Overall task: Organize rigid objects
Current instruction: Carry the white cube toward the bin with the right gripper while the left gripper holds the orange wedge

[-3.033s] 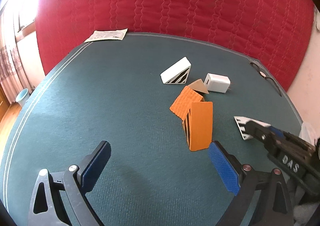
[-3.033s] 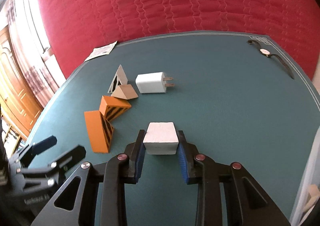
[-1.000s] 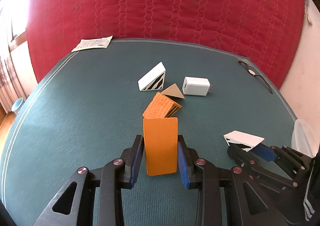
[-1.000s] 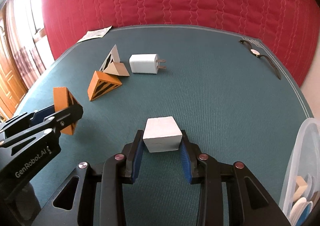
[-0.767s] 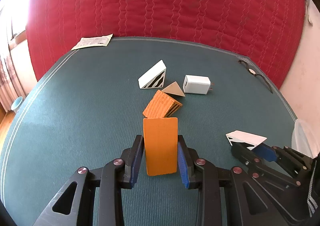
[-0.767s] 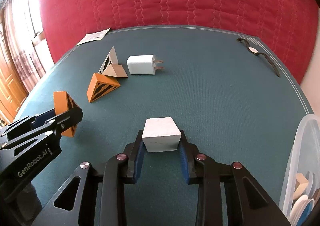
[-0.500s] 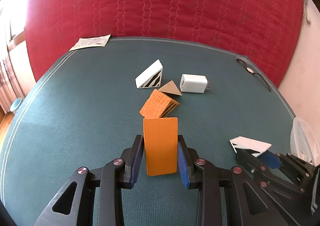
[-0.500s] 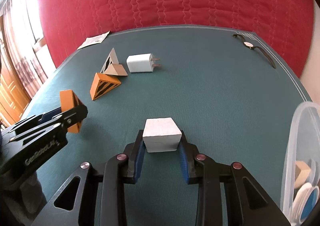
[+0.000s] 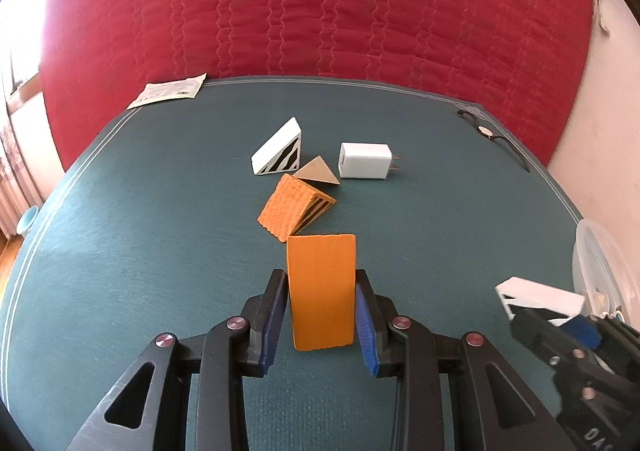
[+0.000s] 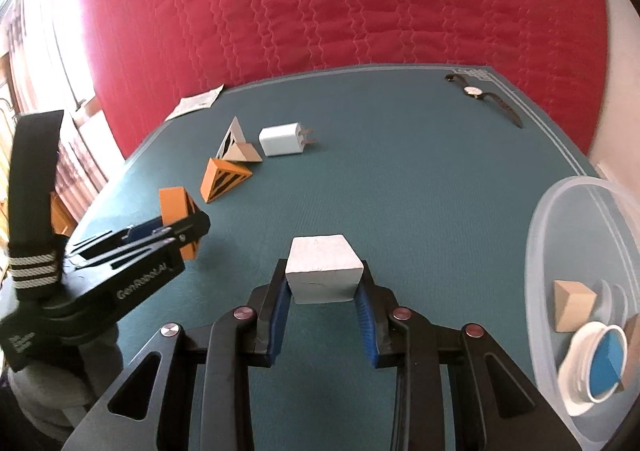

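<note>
- Orange wedge block (image 9: 322, 293) sits clenched between the pads of the left gripper (image 9: 321, 315), lifted above the green worktop (image 9: 140, 231).
- White wedge block (image 10: 324, 274) is grasped likewise by the right gripper (image 10: 323, 293), near the clear plastic container (image 10: 538, 251) at the worktop's right edge.
- Left behind: a striped orange wedge (image 9: 294, 207), a tan pyramid (image 9: 318, 171), a white striped wedge (image 9: 278, 153), a charger plug (image 9: 366, 160).
- Risk, as I judge it: sloped faces may slip from the pads; both grippers converging on the container could collide.
</note>
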`<state>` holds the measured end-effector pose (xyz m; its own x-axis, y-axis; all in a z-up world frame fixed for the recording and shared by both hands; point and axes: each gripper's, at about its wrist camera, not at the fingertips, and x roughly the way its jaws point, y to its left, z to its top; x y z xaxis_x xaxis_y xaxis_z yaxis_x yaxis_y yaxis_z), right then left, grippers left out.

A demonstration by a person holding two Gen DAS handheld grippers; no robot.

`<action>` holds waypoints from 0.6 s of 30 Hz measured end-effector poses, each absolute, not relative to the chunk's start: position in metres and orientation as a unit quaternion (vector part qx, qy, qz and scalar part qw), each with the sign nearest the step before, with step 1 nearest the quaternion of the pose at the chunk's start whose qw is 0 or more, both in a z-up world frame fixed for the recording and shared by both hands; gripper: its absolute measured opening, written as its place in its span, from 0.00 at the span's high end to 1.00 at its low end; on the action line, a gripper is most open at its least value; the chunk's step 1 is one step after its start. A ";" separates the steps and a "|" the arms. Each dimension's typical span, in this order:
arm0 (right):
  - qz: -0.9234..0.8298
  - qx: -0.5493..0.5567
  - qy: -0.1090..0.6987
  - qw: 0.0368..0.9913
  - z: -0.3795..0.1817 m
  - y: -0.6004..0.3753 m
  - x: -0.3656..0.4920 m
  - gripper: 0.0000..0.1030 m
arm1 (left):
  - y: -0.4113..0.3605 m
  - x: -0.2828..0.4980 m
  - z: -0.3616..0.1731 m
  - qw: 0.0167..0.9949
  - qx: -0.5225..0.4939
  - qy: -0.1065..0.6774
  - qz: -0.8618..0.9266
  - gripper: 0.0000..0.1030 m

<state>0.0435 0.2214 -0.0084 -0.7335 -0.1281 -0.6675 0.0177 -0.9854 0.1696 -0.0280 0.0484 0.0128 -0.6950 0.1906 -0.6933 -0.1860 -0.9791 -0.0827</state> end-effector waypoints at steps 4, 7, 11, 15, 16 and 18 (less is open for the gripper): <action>-0.931 0.353 -0.080 0.033 0.000 0.228 0.052 0.69 | 0.052 -0.026 0.013 0.105 -0.376 0.000 0.921 0.67; -0.934 0.346 -0.084 0.026 0.006 0.234 0.059 0.69 | 0.054 -0.024 0.013 0.109 -0.375 0.003 0.921 0.67; -0.937 0.337 -0.090 0.012 0.012 0.245 0.068 0.69 | 0.058 -0.021 0.014 0.112 -0.373 0.006 0.921 0.67; -0.940 0.328 -0.098 -0.006 0.018 0.258 0.076 0.69 | 0.059 -0.019 0.014 0.114 -0.372 0.008 0.921 0.67; -0.940 0.326 -0.099 -0.010 0.019 0.261 0.078 0.69 | 0.060 -0.018 0.014 0.114 -0.372 0.009 0.921 0.67; -0.941 0.322 -0.103 -0.019 0.021 0.268 0.081 0.69 | 0.061 -0.018 0.014 0.115 -0.372 0.010 0.921 0.67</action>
<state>0.0814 0.2676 0.0211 -0.7915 -0.0308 -0.6103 -0.1018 -0.9781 0.1814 -0.0181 0.0613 0.0144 -0.6974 0.2042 -0.6869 -0.2187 -0.9735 -0.0674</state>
